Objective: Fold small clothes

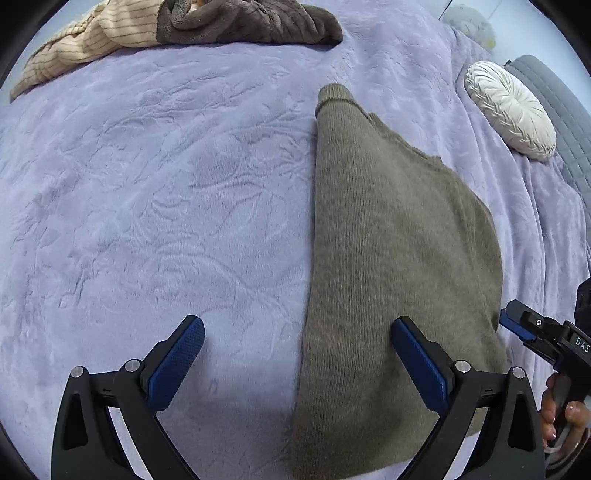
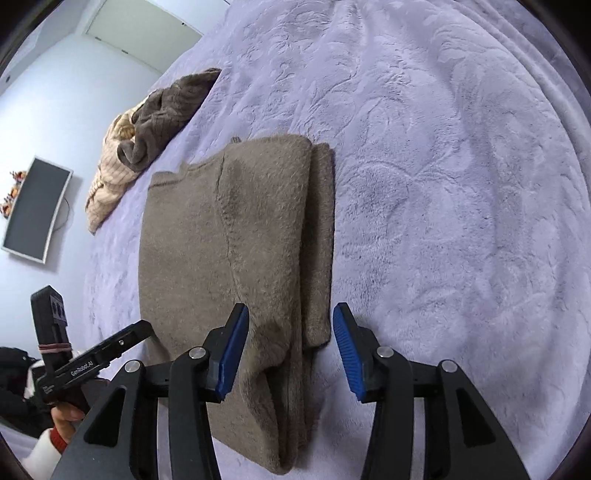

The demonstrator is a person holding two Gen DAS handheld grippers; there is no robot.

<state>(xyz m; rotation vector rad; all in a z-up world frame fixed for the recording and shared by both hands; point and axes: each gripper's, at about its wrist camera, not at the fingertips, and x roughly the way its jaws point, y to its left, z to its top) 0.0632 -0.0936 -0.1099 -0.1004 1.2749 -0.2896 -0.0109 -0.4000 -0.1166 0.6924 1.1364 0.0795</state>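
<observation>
A folded brown sweater (image 2: 236, 266) is laid flat on the bed (image 2: 443, 184), both grippers (image 1: 297, 354) (image 2: 290, 350) held over it, fingers spread open, nothing gripped.

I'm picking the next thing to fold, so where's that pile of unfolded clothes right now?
The pile of unfolded clothes lies at the far edge of the purple blanket, upper left in the left wrist view, beyond the folded brown sweater.

A bed (image 1: 147, 203) is covered by a lavender embossed blanket (image 2: 443, 184). A round white pleated cushion (image 1: 511, 110) is set near its edge. A flat screen (image 2: 35, 210) is mounted on a pale wall (image 2: 74, 122), with what may be a door (image 2: 144, 33) beyond.
</observation>
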